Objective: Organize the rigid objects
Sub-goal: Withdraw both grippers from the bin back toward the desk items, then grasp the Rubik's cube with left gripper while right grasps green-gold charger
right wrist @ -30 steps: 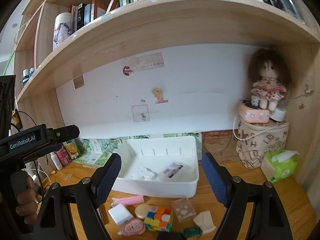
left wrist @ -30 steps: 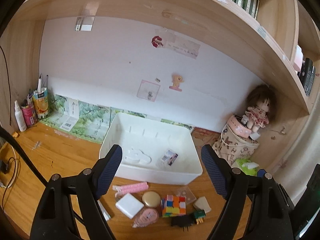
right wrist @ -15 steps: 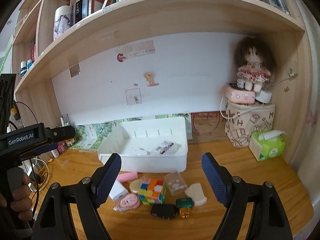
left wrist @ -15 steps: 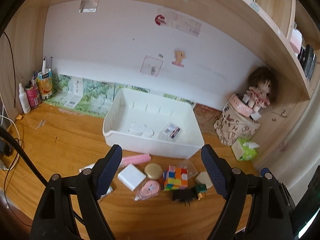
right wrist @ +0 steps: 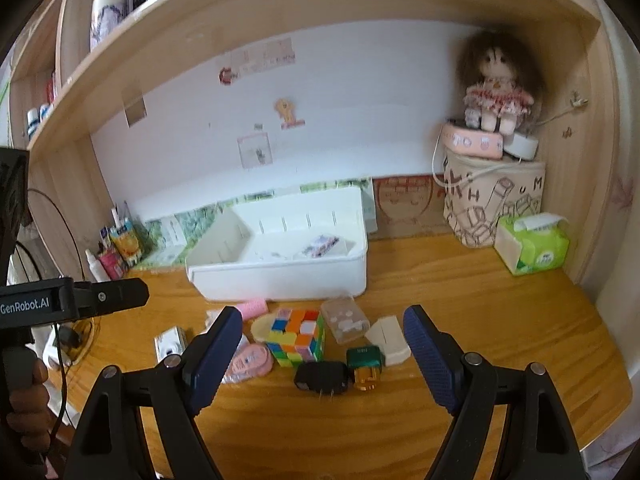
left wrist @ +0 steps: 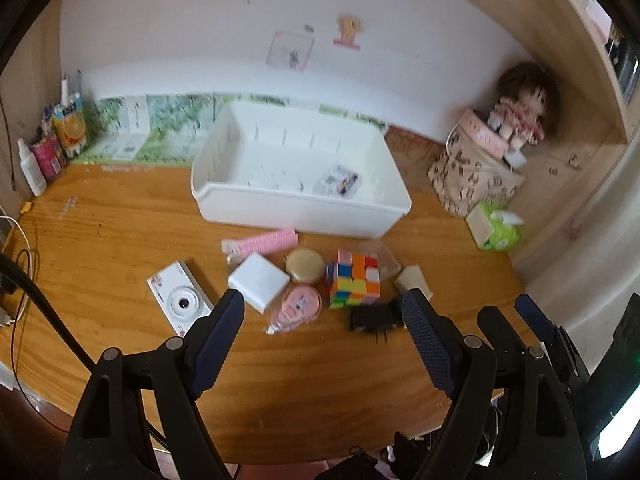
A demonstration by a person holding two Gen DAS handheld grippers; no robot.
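A white bin (left wrist: 300,200) (right wrist: 280,276) stands at the back of the wooden desk with a small packet (left wrist: 338,180) inside. In front of it lie a colour cube (left wrist: 354,280) (right wrist: 298,336), a white charger block (left wrist: 259,282), a round gold compact (left wrist: 306,266), a pink tape dispenser (left wrist: 298,304) (right wrist: 248,362), a pink roller (left wrist: 264,240), a white toy camera (left wrist: 180,300), a black plug (left wrist: 374,318) (right wrist: 322,378), a green part (right wrist: 364,360), a clear case (right wrist: 344,320) and a cream piece (right wrist: 388,340). My left gripper (left wrist: 322,316) and right gripper (right wrist: 322,336) hang open and empty above the desk's front.
A doll (right wrist: 496,88) sits on a patterned bag (right wrist: 492,204) at the back right, with a green tissue pack (right wrist: 532,244) beside it. Bottles and tubes (left wrist: 52,144) stand at the back left. Cables (left wrist: 16,280) lie at the left edge. A shelf (right wrist: 320,4) overhangs the desk.
Both grippers have pulled back and tilted down, so the objects on the desk show more fully. The white camera has come into view. Nothing on the desk has moved.
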